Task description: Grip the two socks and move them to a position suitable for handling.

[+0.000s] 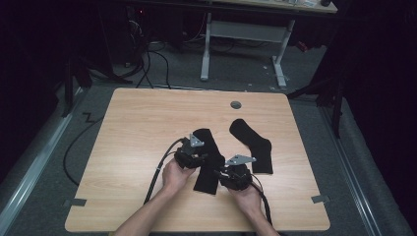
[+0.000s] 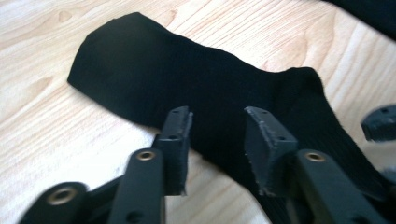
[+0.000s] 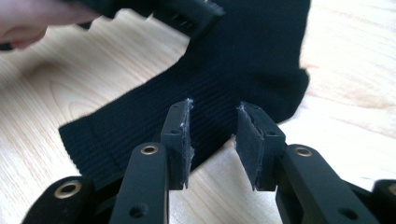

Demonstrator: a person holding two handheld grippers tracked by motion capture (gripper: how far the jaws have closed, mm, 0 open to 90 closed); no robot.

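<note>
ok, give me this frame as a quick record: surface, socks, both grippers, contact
surface: wooden table
sock in work: black sock lying flat between the two grippers
second sock: black sock, flat, to the right, apart from the first
left gripper: fingers apart, over the sock's edge, not pinching it
right gripper: fingers apart, over the sock's ribbed part, not pinching it
contact: neither gripper holds cloth
hands: left hand and right hand hold the grippers

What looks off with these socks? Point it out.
Nothing is damaged or spilled. The two black socks lie apart and unpaired: one between the left hand-held gripper and right hand-held gripper, the other sock angled beside it. Both grippers' jaws stand open, empty.
</note>
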